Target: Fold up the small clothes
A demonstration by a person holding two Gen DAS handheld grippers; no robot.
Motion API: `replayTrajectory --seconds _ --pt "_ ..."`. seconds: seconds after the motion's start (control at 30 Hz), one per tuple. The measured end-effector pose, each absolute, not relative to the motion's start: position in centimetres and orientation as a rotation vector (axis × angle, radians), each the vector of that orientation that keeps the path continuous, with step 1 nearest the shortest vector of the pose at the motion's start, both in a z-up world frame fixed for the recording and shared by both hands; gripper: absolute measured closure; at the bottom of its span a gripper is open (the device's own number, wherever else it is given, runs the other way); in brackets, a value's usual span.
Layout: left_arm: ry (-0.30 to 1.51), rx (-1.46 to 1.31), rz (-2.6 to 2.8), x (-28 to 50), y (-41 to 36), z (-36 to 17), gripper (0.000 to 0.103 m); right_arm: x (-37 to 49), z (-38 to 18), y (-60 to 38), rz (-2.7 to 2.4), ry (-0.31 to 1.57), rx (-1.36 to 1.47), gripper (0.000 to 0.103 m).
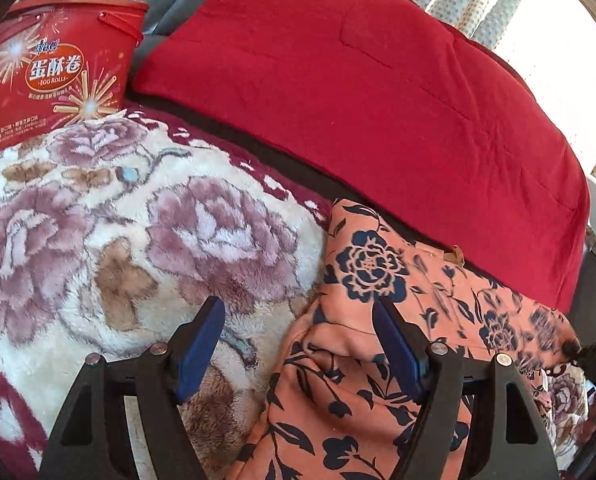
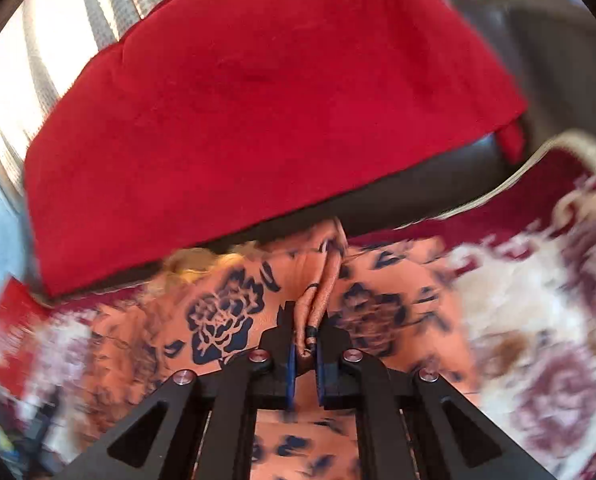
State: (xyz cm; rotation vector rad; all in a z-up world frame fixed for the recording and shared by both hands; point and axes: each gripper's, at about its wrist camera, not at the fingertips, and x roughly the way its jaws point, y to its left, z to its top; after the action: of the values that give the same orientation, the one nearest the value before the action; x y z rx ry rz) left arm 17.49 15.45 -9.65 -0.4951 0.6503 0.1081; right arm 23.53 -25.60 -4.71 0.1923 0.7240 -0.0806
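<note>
Right gripper [image 2: 303, 328]: clamped on a bunched fold of the orange floral garment [image 2: 226, 312] — lifted off the plush blanket [image 2: 537, 320].
Left gripper [image 1: 298, 320]: jaws wide, empty (garment beneath).
Left view only: egg-roll tin [image 1: 54, 72].

Left view: looks forward along my left gripper [image 1: 298, 328], tilted down, close over the floral blanket [image 1: 98, 220] and the orange flowered garment [image 1: 369, 360].
Right view: looks along my right gripper [image 2: 303, 332], tilted down, very near the same garment [image 2: 226, 312]; blurred.
Shared: garment, blanket [image 2: 537, 320], red cushion [image 1: 357, 100] [image 2: 258, 100] behind.
</note>
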Motion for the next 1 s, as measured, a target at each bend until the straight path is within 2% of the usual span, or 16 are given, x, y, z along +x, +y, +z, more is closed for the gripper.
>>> replayTrajectory --seconds 0.13,0.17,0.37,0.4,0.43,0.47,0.5,0.57,0.6,0.63,0.67,0.7,0.73,0.77,0.93,1.0 --pt "0.679 -0.456 0.092 18.3 14.5 -9.9 0.026 24.5 -11.1 -29.0 -0.047 0.900 0.391 0.090" --pt "0.693 -0.446 0.086 18.5 14.3 -9.7 0.026 24.2 -11.3 -29.4 -0.037 0.880 0.419 0.089" --pt "0.703 -0.387 0.059 20.4 13.4 -7.3 0.026 22.7 -6.4 -30.3 -0.029 0.721 0.388 0.084" --pt "0.708 -0.358 0.060 21.3 13.1 -7.1 0.026 23.4 -6.0 -30.8 -0.009 0.725 0.412 0.069" --pt "0.719 -0.343 0.062 21.9 12.8 -7.0 0.026 24.0 -6.0 -31.0 0.005 0.743 0.426 0.032" --pt "0.738 -0.338 0.052 22.8 12.6 -7.2 0.026 25.1 -6.3 -31.0 0.022 0.764 0.425 0.018" --pt "0.751 -0.341 0.043 23.2 12.5 -7.4 0.026 25.7 -6.6 -30.5 0.027 0.773 0.410 0.015" --pt "0.782 -0.347 0.037 23.7 12.3 -7.9 0.026 27.4 -8.0 -29.3 0.040 0.838 0.364 0.018" --pt "0.786 -0.349 0.038 23.7 12.3 -8.1 0.026 27.8 -8.8 -28.9 0.037 0.866 0.356 0.025" --pt "0.786 -0.346 0.041 23.6 12.3 -8.2 0.026 28.5 -9.5 -28.7 0.016 0.898 0.332 0.038" --pt "0.786 -0.342 0.045 23.4 12.3 -8.4 0.026 29.1 -10.1 -28.6 0.001 0.918 0.316 0.045" --pt "0.789 -0.340 0.048 23.3 12.3 -8.6 0.026 29.5 -10.9 -28.6 -0.006 0.940 0.302 0.062" --pt "0.794 -0.339 0.051 23.2 12.4 -8.7 0.026 29.9 -11.3 -28.2 0.005 0.959 0.282 0.084" --pt "0.801 -0.337 0.054 23.0 12.5 -8.7 0.026 29.8 -11.1 -27.9 0.024 0.963 0.257 0.091" --pt "0.743 -0.348 0.084 21.9 13.8 -7.0 0.026 26.0 -6.2 -26.0 -0.016 0.781 0.087 0.095" --pt "0.713 -0.371 0.090 21.9 14.1 -6.5 0.026 26.2 -7.0 -26.8 -0.068 0.804 0.088 0.094"
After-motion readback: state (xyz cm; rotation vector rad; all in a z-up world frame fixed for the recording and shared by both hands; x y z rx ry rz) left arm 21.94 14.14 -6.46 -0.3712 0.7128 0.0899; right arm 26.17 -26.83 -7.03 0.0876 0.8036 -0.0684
